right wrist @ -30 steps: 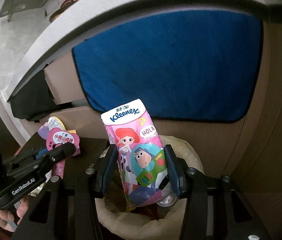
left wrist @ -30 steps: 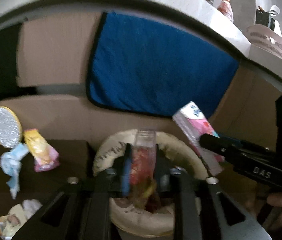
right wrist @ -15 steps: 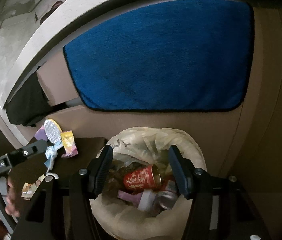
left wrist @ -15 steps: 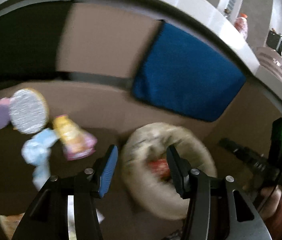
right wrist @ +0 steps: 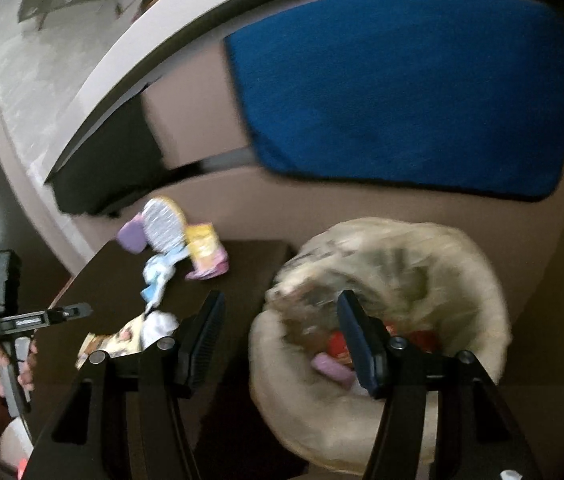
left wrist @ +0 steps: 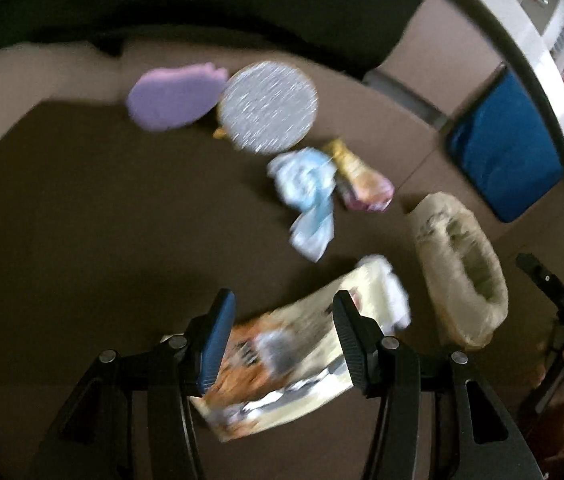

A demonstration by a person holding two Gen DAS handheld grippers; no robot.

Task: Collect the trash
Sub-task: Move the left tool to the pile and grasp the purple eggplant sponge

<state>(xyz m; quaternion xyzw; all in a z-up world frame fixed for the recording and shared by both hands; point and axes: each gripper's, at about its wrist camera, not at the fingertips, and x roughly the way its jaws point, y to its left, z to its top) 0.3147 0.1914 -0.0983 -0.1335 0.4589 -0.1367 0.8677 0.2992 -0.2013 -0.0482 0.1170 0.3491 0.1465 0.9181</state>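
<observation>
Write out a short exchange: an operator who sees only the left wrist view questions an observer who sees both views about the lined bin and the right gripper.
Operator: What lies in the bin? I see only its rim.
Observer: The right wrist view looks inside: a red item and a pink-purple piece lie there.
Operator: Does the right gripper hold anything?
Observer: No. Its fingers stand open with nothing between them, over the bin's near rim.

I count five pieces of trash on the bench (left wrist: 82,220): purple pad (left wrist: 174,96), silver disc (left wrist: 268,106), blue wrapper (left wrist: 307,196), yellow packet (left wrist: 361,180), cream bag (left wrist: 289,356); one bin (left wrist: 461,272).
</observation>
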